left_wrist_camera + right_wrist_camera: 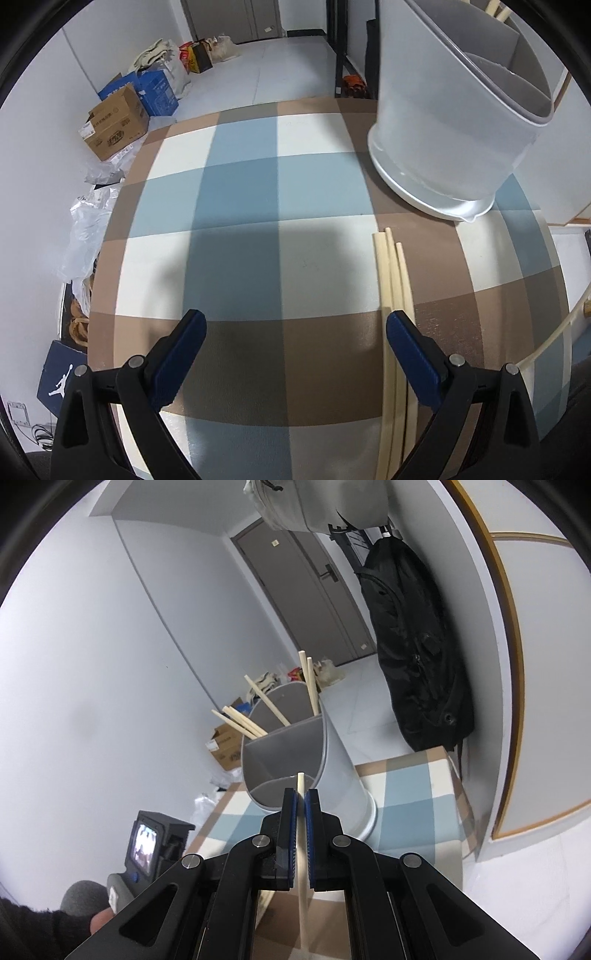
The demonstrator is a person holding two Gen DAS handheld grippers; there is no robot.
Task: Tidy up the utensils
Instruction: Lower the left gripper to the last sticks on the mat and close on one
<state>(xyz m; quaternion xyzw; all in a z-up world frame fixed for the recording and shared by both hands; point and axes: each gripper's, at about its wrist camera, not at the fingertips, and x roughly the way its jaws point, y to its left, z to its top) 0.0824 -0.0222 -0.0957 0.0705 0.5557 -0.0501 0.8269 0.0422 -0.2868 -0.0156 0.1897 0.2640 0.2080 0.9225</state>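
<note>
Right gripper (pixel 301 805) clamps a single chopstick (pixel 302 849), tip poking up just past the pads, low centre of the right wrist view. Directly behind it stands the grey divided utensil holder (pixel 332 760), chopsticks in holder (pixel 258 709) leaning in its far compartments. Black bag (pixel 417 646) hangs at right, door (pixel 303 590) behind.

Left gripper (pixel 295 332) hangs jaws wide, nothing between them, over the checked tablecloth (pixel 240 206). Three loose chopsticks (pixel 391 280) lie right of centre, running under the right finger (pixel 410 350). Holder upper right, cardboard box (pixel 114 122) on the floor at upper left.
</note>
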